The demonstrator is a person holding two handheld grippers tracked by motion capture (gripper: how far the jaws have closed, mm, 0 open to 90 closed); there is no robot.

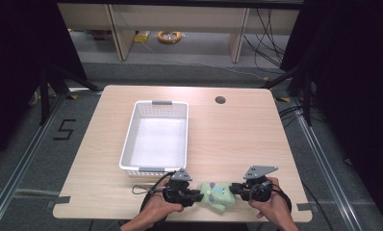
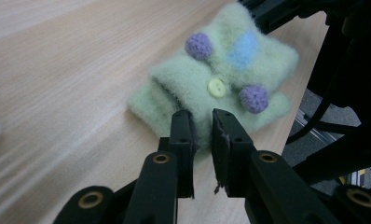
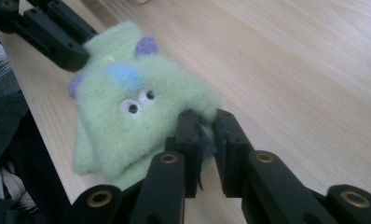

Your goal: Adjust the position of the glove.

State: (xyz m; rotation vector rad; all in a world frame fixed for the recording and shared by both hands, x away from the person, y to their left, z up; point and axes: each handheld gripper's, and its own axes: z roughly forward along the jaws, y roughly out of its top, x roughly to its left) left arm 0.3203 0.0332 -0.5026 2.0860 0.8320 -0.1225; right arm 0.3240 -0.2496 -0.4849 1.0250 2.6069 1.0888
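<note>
Pale wood-grain table (image 1: 237,139) carries everything, with a round cable hole (image 1: 220,100) near its far edge. White perforated basket (image 1: 132,130) stands left of centre, well apart from the work and nothing between it and the grippers. At the near edge lies a fuzzy green toy (image 1: 216,194) with purple bobbles, a blue patch, a yellow button and googly eyes. Left gripper (image 2: 202,122) pinches one fuzzy edge, right gripper (image 3: 207,122) pinches the opposite one. On the floor at left, black tape forms a "5" (image 1: 64,129).
</note>
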